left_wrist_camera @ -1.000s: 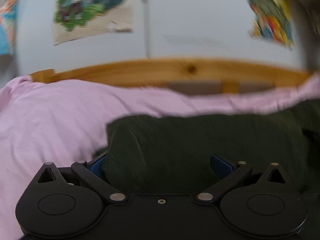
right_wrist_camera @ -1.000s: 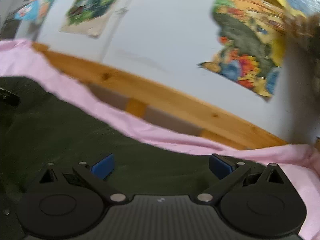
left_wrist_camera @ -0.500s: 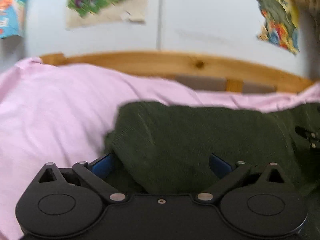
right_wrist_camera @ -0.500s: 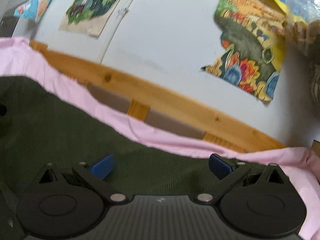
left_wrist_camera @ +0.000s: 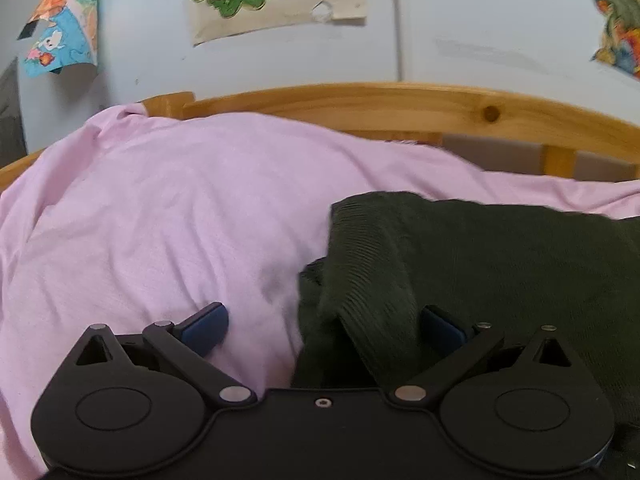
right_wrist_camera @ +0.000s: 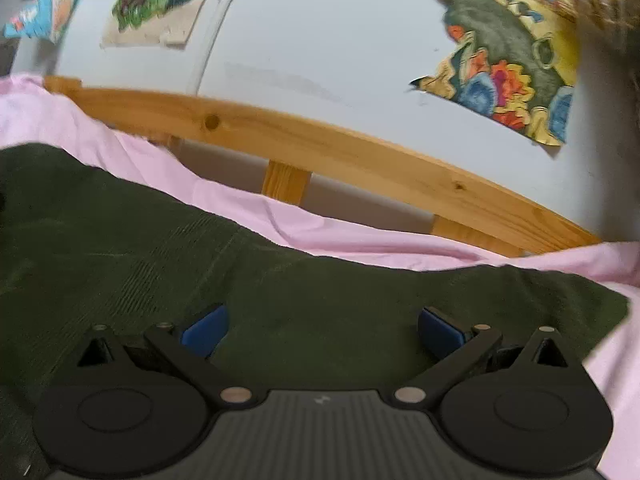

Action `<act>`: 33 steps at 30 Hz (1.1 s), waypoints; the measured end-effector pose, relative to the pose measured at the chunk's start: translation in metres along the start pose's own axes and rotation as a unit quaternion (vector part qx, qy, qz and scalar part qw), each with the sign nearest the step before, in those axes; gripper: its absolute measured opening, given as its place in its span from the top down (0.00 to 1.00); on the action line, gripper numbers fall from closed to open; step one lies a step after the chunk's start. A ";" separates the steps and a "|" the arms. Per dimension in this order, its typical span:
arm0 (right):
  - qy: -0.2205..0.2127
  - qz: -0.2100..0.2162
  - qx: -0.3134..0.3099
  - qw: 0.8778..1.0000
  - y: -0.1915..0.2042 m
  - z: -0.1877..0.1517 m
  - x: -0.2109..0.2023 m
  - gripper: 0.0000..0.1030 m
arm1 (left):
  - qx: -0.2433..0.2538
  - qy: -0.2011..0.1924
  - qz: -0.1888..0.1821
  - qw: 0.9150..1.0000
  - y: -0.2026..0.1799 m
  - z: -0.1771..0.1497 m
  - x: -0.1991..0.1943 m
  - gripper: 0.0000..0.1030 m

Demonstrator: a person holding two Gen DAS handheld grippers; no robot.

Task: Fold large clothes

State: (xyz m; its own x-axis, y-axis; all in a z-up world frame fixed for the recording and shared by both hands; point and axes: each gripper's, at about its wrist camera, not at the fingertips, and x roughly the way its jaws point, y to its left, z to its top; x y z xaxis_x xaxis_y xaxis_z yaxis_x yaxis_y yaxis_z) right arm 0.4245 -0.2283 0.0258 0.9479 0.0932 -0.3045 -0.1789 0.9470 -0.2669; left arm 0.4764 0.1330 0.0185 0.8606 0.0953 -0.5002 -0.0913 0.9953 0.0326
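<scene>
Right, the dark green knit sweater lies spread on the pink bedsheet, reaching toward the bed's far edge by the wooden bed rail. In the left wrist view its ribbed hem is doubled over at the near left, so a fold looks begun, not finished; nothing tidy yet, and how much remains is hard to judge. The left gripper stands wide, that ribbed flap between its fingers but unpinched. The right gripper is wide too, hovering over flat knit near the sweater's right corner. Behind, posters hang on the pale wall.
</scene>
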 end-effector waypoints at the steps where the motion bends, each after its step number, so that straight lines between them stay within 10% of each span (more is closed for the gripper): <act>1: -0.001 0.004 -0.002 1.000 -0.005 -0.002 -0.011 0.00 | -0.005 0.000 -0.012 1.000 0.002 -0.001 -0.005 0.01; 18: 0.057 0.122 -0.090 0.987 0.000 -0.032 -0.193 0.00 | 0.068 0.048 -0.150 0.985 -0.007 -0.069 -0.129 0.01; 26: 0.086 0.225 -0.193 0.951 0.065 -0.084 -0.266 0.00 | 0.169 0.119 -0.212 0.955 -0.032 -0.121 -0.190 0.01; 33: 0.036 0.141 -0.309 0.940 0.119 -0.125 -0.294 0.01 | 0.250 0.125 -0.214 0.936 -0.039 -0.145 -0.236 0.01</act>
State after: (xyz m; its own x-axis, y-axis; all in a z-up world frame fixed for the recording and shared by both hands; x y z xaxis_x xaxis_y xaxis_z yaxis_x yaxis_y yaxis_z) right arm 0.0917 -0.1817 -0.0312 0.8232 0.2726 -0.4980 -0.5609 0.5254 -0.6398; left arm 0.2043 0.0693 0.0095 0.6144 -0.2596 -0.7450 0.5351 0.8310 0.1517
